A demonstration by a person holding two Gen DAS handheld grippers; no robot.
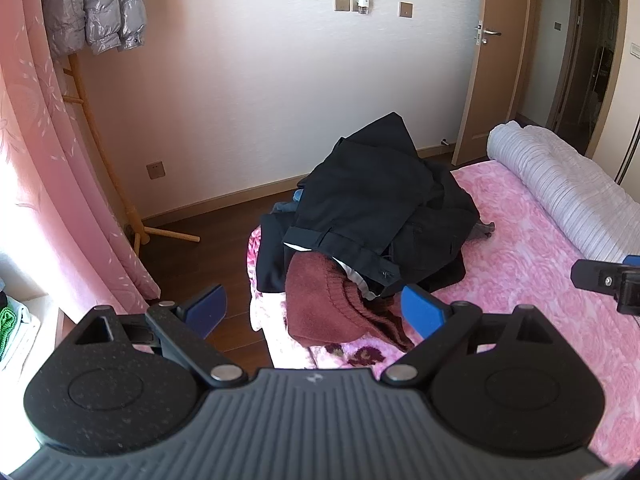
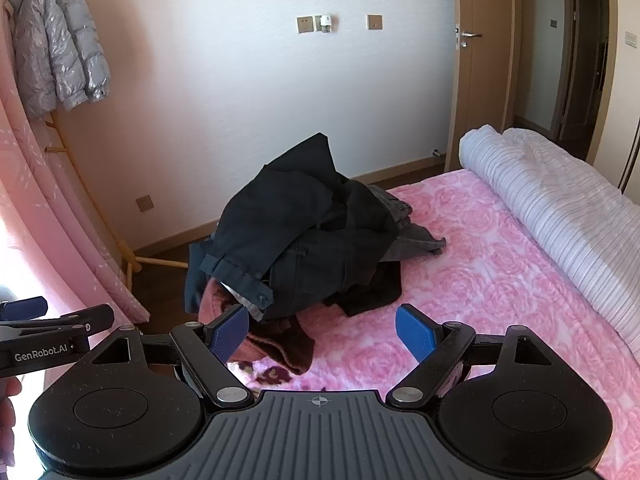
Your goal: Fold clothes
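Observation:
A heap of clothes sits at the near left corner of the pink bed (image 1: 532, 264) (image 2: 460, 280). On top lie dark navy trousers (image 1: 368, 196) (image 2: 296, 216). Under them a maroon knitted sweater (image 1: 324, 304) (image 2: 272, 350) sticks out toward me. A grey garment (image 2: 412, 236) lies at the heap's far right side. My left gripper (image 1: 316, 308) is open and empty, hovering just above the sweater. My right gripper (image 2: 322, 334) is open and empty, above the bed in front of the heap. Each gripper shows at the edge of the other's view.
A rolled striped white quilt (image 1: 568, 196) (image 2: 560, 216) lies along the bed's right side. A wooden coat stand (image 1: 100, 152) with a silver puffer jacket (image 2: 56, 48) stands by the pink curtain (image 1: 40, 184). Dark wood floor (image 1: 216, 224) lies left of the bed. A door (image 2: 480, 64) stands open behind.

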